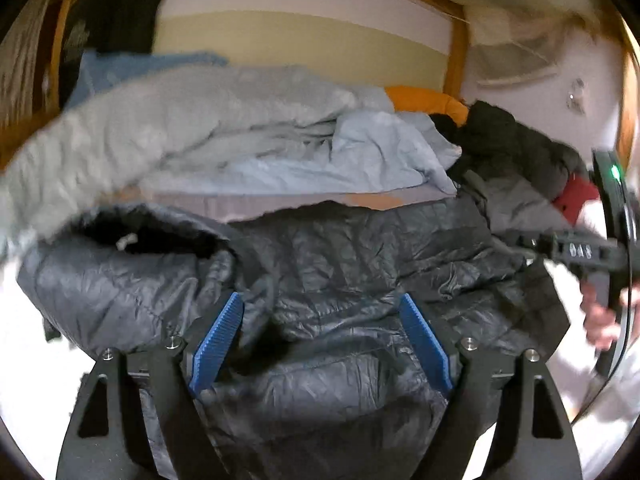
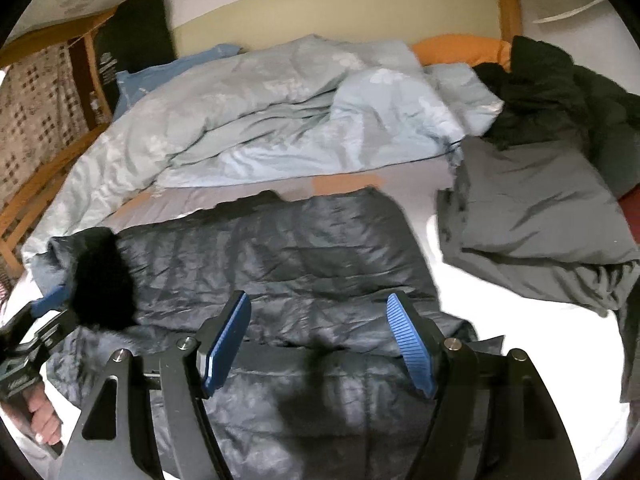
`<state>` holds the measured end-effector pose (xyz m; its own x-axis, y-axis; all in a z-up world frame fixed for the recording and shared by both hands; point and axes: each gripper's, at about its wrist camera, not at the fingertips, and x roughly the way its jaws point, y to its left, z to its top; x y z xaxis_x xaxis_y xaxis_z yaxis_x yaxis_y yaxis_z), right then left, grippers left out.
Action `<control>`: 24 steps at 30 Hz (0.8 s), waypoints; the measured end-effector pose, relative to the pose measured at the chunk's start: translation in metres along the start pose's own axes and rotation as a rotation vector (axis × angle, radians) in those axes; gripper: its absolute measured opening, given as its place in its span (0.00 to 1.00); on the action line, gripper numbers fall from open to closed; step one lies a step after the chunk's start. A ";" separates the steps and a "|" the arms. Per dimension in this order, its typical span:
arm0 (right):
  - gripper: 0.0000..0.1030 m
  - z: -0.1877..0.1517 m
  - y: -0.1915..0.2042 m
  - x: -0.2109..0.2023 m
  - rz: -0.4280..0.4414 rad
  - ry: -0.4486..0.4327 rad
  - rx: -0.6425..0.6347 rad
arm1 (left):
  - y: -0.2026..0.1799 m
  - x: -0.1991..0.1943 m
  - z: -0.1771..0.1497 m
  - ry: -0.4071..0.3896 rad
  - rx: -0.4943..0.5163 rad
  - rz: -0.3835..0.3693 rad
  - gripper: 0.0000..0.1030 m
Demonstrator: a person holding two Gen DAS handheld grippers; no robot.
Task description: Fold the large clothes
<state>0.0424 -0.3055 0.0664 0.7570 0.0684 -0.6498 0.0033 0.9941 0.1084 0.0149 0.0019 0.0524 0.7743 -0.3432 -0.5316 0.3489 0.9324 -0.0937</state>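
Note:
A dark quilted puffer jacket (image 1: 340, 264) lies spread across the bed, its black fur-trimmed hood (image 1: 160, 236) to the left. My left gripper (image 1: 321, 308) hovers over the jacket near the hood, open, its blue pads wide apart with nothing pinched. In the right wrist view the same jacket (image 2: 280, 248) stretches left to right, with the hood (image 2: 100, 280) at the far left. My right gripper (image 2: 318, 302) is open above the jacket's near edge, with only fabric lying below the gap. A hand (image 1: 600, 316) holds the right tool at the edge of the left view.
A crumpled light blue duvet (image 2: 280, 100) fills the back of the bed. A grey garment (image 2: 532, 208) and a pile of black clothes (image 2: 552, 84) lie to the right, with an orange pillow (image 2: 452, 50) behind. A wooden bed frame (image 2: 40, 184) runs along the left.

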 end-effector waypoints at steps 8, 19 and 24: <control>0.85 0.012 -0.026 -0.017 -0.036 -0.054 0.109 | -0.002 -0.057 0.022 -0.186 0.000 0.083 0.96; 1.00 0.022 -0.006 -0.106 -0.179 -0.502 -0.043 | 0.086 -0.098 0.038 -0.308 -0.180 0.344 0.99; 1.00 0.018 0.003 -0.111 -0.114 -0.496 -0.076 | 0.117 -0.094 0.035 -0.274 -0.305 0.350 0.99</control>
<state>-0.0301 -0.3117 0.1520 0.9735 -0.0709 -0.2176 0.0705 0.9975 -0.0095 0.0014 0.1388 0.1211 0.9403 0.0146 -0.3399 -0.0920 0.9728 -0.2127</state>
